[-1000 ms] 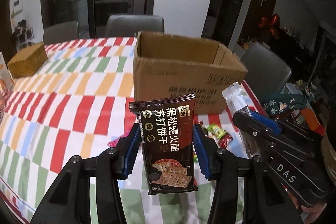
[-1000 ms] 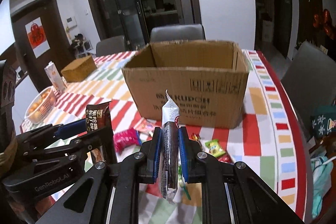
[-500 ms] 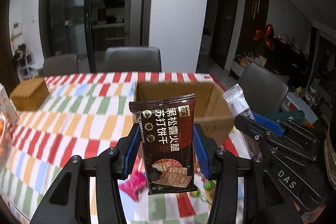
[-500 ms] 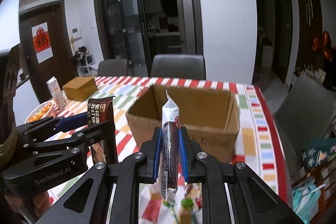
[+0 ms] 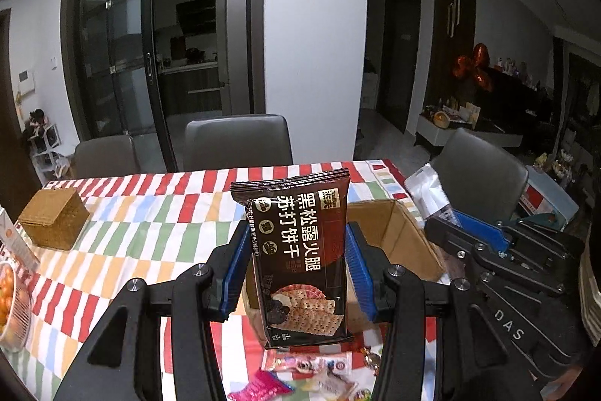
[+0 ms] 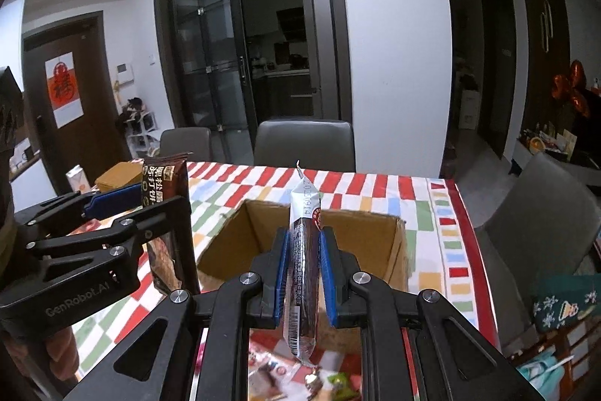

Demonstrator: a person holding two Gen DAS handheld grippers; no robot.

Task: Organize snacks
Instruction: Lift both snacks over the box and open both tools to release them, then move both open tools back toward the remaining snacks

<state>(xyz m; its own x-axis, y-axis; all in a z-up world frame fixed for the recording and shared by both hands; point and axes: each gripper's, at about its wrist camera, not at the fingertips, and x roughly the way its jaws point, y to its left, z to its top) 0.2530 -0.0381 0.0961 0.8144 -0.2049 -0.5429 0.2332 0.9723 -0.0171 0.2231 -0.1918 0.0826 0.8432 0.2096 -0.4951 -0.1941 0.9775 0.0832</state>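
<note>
Across the checked tablecloth (image 5: 112, 243) we hold, above the open brown cardboard box (image 6: 360, 243), a dark cracker packet (image 5: 298, 258) clamped in our left gripper (image 5: 298, 273) and a slim silver-ended snack stick (image 6: 303, 273) pinched in our right gripper (image 6: 303, 273), neither dropped in yet, while loose sweets (image 5: 323, 374) wait at the near edge.

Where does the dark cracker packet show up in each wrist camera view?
Left wrist: cracker packet centre frame, upright, clamped in the left claw.
Right wrist: the packet sits at left, seen nearly edge-on.
Shared landmark: the open cardboard box behind it in both.
</note>
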